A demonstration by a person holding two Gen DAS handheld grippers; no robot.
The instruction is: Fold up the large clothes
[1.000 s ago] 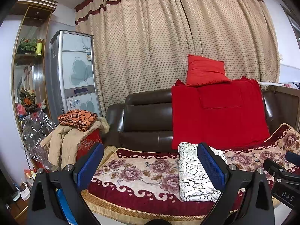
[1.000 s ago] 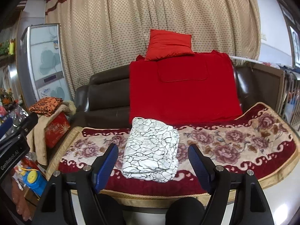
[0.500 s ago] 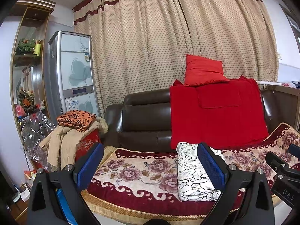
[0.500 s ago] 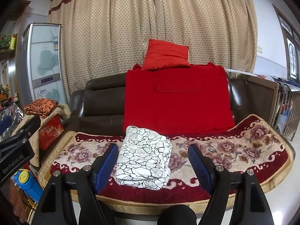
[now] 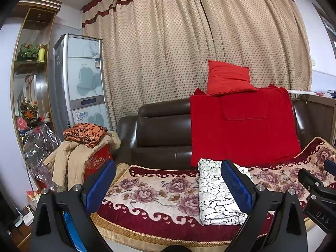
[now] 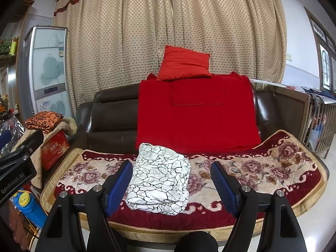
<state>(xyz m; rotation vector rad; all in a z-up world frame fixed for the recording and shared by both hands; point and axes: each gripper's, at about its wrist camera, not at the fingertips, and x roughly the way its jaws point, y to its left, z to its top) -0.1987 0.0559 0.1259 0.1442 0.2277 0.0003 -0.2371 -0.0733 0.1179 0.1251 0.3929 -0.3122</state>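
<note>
Evidently we are at the tail of the fold: the white garment with a black crackle print point(image 6: 159, 178) lies as a compact folded rectangle on the floral red-and-cream blanket point(image 6: 262, 168) that covers the sofa seat, toward its left half. Both our tongs hang back from it. The right gripper point(image 6: 171, 185) stands wide open with nothing between its blue pads, the bundle beyond them and untouched. The left gripper point(image 5: 168, 185) is equally spread and empty, seeing the bundle behind its right-hand finger. We judge that little remains, perhaps only squaring the loose layers at the near edge; for that we should come in low and press flat rather than pinch, lest the stack slide apart. Around us, a red throw point(image 6: 197, 113) drapes the dark brown leather sofa back point(image 6: 111, 113) with a red cushion point(image 6: 184, 63) on top, well clear. Nothing blocks the approach.
</note>
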